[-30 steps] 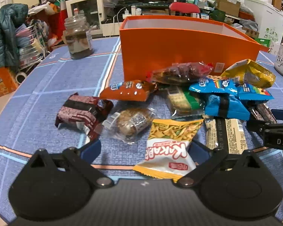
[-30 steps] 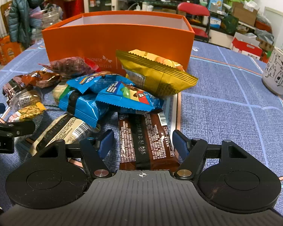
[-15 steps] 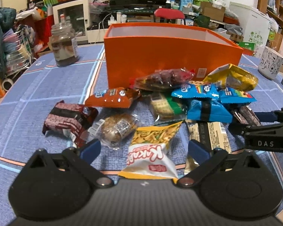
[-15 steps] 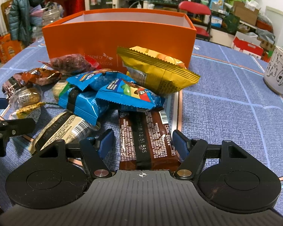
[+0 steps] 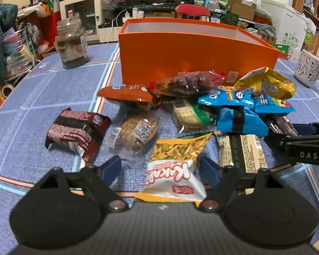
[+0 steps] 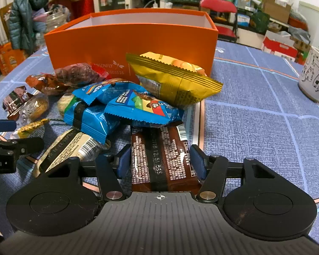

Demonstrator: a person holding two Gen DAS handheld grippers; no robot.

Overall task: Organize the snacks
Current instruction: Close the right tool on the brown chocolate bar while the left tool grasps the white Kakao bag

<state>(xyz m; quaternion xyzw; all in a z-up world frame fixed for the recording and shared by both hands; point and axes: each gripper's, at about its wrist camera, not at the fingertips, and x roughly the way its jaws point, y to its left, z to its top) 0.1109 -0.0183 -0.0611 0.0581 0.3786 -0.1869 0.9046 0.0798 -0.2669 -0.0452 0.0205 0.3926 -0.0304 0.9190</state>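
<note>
room — cluttered | red chair [image 5: 192,10] | bookshelf [image 5: 312,0] (right) | white cabinet [image 5: 80,14]

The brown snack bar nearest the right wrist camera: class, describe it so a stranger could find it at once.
Start at the orange box on the blue tablecloth and come toward the camera, past the gold bag and the blue packets. Half tucked under them lies the brown snack bar, between the fingers of the right hand-held gripper. It alone is dark brown with white print and a black band.

Left gripper [image 5: 160,167] narrowed around Kakab packet [image 5: 174,165]; right gripper [image 6: 160,161] narrowed around brown bar [image 6: 161,155].
</note>
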